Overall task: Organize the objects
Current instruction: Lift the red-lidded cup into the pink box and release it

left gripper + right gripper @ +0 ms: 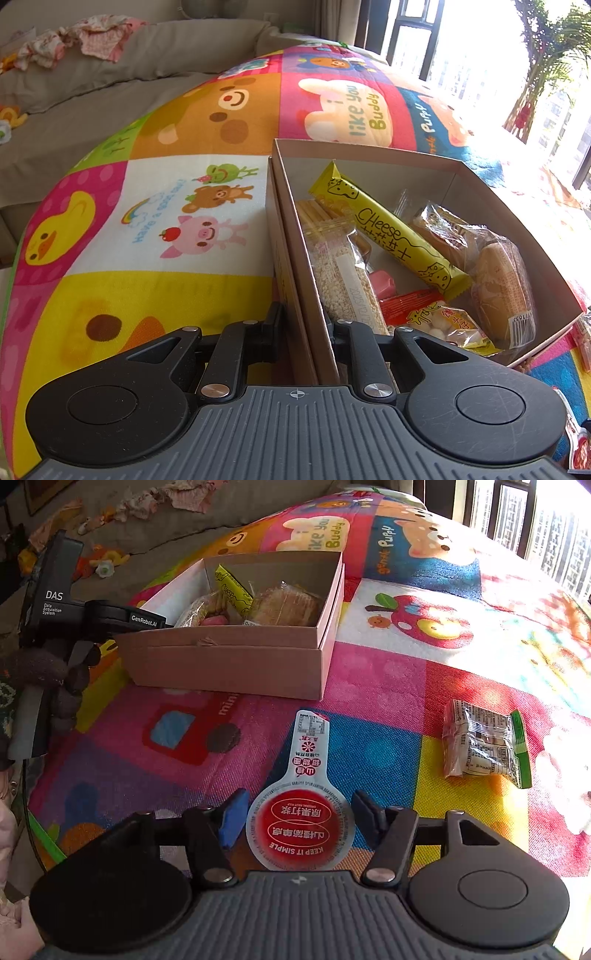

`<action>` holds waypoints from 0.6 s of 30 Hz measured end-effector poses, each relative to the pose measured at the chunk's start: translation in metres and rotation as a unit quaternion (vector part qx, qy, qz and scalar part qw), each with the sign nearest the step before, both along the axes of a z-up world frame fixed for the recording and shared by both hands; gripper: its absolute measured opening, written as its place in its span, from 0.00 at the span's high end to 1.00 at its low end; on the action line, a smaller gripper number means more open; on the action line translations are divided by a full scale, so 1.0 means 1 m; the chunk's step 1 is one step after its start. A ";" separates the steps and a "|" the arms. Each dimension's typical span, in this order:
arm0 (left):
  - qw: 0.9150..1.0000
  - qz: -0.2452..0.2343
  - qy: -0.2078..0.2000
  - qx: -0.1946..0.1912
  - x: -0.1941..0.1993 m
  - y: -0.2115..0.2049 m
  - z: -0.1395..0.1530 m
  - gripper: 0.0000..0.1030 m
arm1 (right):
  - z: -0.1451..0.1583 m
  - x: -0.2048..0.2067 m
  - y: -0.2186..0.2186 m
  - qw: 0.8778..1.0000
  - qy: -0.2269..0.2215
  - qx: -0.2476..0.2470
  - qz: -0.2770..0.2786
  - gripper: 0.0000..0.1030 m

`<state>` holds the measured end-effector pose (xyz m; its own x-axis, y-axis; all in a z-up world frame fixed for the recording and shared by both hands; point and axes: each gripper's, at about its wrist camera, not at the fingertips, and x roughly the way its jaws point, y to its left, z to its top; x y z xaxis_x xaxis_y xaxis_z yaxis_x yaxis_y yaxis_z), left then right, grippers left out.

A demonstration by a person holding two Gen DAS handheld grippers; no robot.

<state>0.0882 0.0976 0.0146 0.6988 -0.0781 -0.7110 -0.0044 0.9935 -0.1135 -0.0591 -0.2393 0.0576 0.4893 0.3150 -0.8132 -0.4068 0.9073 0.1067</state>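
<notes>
Left claw [303, 325] is pinching the cardboard box [295, 236] wall. Right claw [297, 818] is sitting wide around the spoon-shaped snack [301, 812]; wrapped packet [485, 744] is lying well apart on the mat [388, 686].

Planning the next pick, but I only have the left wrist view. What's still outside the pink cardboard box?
Observer: A red-and-white spoon-shaped snack packet lies on the colourful play mat, in front of the pink cardboard box.
Operator: Is the right claw on it?
Observer: The right claw is open, straddling the packet's round end.
Operator: Anything else?
Observer: A clear crinkly wrapped snack with a green edge, further right on the mat.
</notes>
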 end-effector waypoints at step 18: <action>1.000 0.001 -0.001 -0.001 0.000 0.000 -0.001 0.83 | 0.102 0.011 0.036 0.989 -0.124 0.060 0.054 0.41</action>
